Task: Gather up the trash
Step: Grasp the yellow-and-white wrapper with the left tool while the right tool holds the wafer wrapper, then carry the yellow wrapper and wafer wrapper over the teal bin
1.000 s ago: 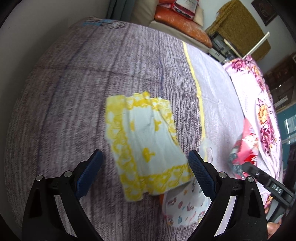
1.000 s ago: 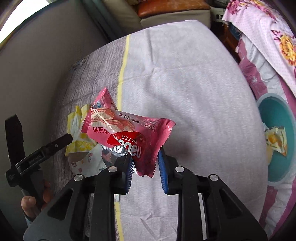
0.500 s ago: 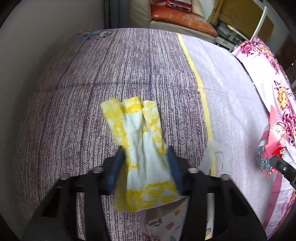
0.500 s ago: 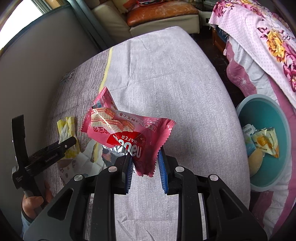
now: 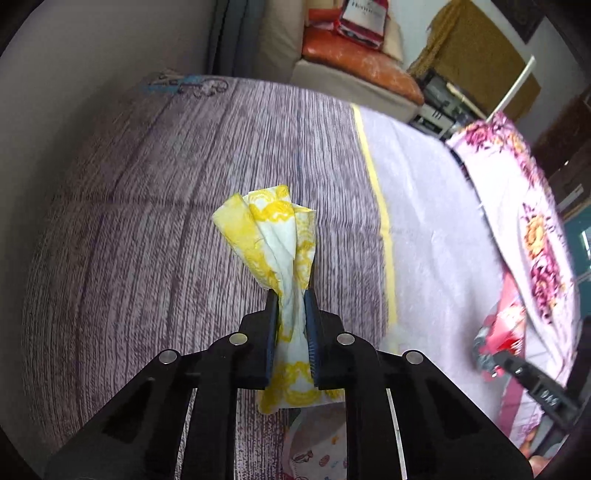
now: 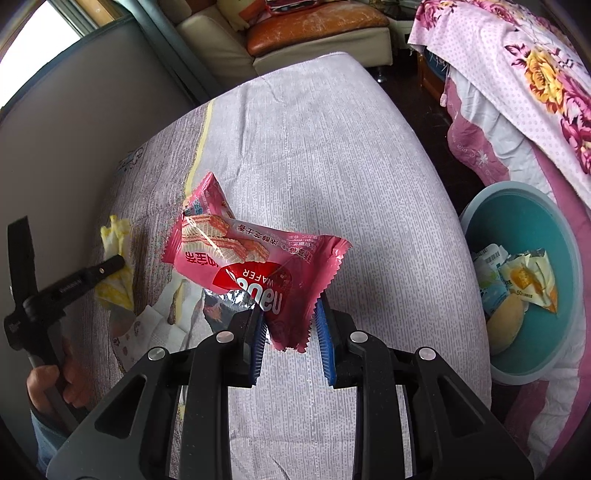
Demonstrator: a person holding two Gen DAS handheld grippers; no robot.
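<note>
Yellow-and-white paper, a crumpled wrapper [image 5: 275,236], is pinched at its waist between my left gripper's [image 5: 291,295] blue pads, bunched above the jaws and flaring below them. Its lower edge hides part of a white printed wrapper [image 5: 314,454] lying on the bed, cut off by the frame bottom, so I can't tell what it is. At the right edge of that view the pink packet and the other tool are blurred.

On my right wrist view, the right gripper [image 6: 290,314] clamps a pink wafer packet [image 6: 255,266] by its lower corner; the packet stands in front of the bedspread [image 6: 332,147] and covers a torn silver foil piece [image 6: 229,306] behind it. I can see the left gripper from the side, held by a hand [image 6: 55,384] at the frame's left, with the yellow wrapper in it.

Beside the bed, low on the right, sits a teal basin [image 6: 576,295], partly cut off, with a few wrappers [image 6: 521,277] inside. A floral pink cloth [image 6: 517,74] hangs over its far side. A sofa with an orange cushion [image 6: 314,26] stands beyond the bed.
</note>
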